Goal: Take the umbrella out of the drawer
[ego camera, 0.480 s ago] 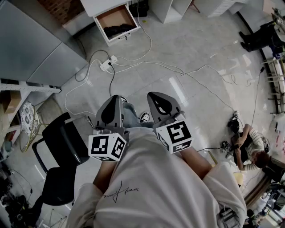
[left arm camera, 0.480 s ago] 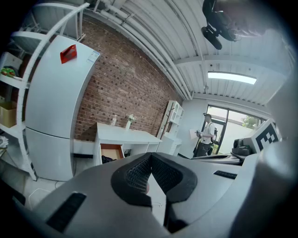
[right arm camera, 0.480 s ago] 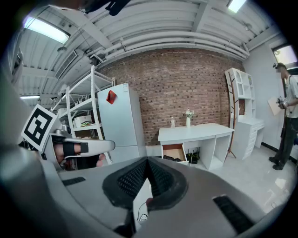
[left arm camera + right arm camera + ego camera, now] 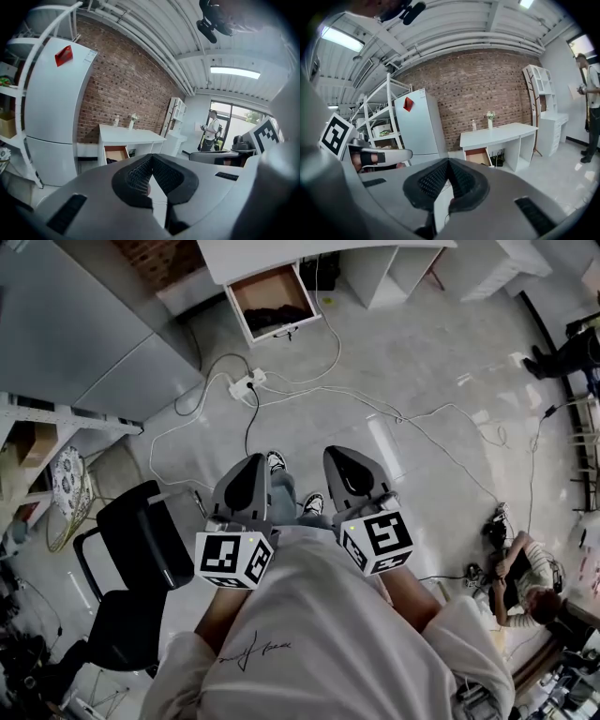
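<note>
While the drawer stands pulled open from the white bench, a dark bundle is seen lying inside it, toward its front edge. This bundle is taken to be the umbrella, though its shape cannot be made out at this range. The drawer is judged to have been left open so that the contents can be reached from above and in front without a further pull.

The left hand-held gripper and the right hand-held gripper are carried side by side in front of the person's chest, well apart from the drawer and aimed toward it with a slight downward tilt. In each gripper view the pads are clenched together with nothing caught between them. This is read as a carrying posture, since no grasp is possible at such a distance. The jaws would have to be parted before the bundle could be taken.

A power strip and loose cables lie on the floor between the drawer and the person's shoes. They are judged a tripping risk along the path to the drawer. A black chair stands well apart from the drawer, to the left of that path.
</note>
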`<state>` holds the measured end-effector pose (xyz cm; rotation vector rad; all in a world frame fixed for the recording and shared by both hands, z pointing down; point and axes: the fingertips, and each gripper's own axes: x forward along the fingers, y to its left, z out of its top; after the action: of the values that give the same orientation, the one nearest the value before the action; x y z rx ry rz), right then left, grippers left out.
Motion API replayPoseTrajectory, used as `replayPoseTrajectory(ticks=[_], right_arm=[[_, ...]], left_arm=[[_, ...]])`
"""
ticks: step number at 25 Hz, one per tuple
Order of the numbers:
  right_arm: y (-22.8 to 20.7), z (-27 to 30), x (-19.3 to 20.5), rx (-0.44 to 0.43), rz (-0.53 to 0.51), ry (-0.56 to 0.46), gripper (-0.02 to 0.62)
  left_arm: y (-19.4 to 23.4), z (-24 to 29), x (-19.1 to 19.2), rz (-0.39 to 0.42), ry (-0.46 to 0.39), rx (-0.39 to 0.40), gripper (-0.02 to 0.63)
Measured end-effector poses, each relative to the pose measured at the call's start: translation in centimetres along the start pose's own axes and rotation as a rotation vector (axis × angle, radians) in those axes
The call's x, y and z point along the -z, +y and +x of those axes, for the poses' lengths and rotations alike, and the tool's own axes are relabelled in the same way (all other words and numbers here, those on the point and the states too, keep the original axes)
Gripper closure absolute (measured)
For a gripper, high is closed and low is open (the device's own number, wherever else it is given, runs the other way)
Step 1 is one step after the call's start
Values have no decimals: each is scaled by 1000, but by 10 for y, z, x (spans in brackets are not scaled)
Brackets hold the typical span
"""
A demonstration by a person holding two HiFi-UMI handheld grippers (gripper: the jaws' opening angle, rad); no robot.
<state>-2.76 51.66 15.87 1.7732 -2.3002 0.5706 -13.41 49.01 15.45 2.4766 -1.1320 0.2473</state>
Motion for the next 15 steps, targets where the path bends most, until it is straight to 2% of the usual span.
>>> replayPoseTrajectory(ticks=[7, 11, 15], right_arm=[[-9, 59, -27, -27, -10, 8, 580], [-10, 93, -44, -46, -10, 21, 580], [-7, 123, -56, -66, -28, 37, 580]], left_arm=[[41, 44, -31, -27, 7, 14, 589], [66, 73, -51, -1, 14, 37, 589], [87, 92, -67, -35, 0, 68, 589]])
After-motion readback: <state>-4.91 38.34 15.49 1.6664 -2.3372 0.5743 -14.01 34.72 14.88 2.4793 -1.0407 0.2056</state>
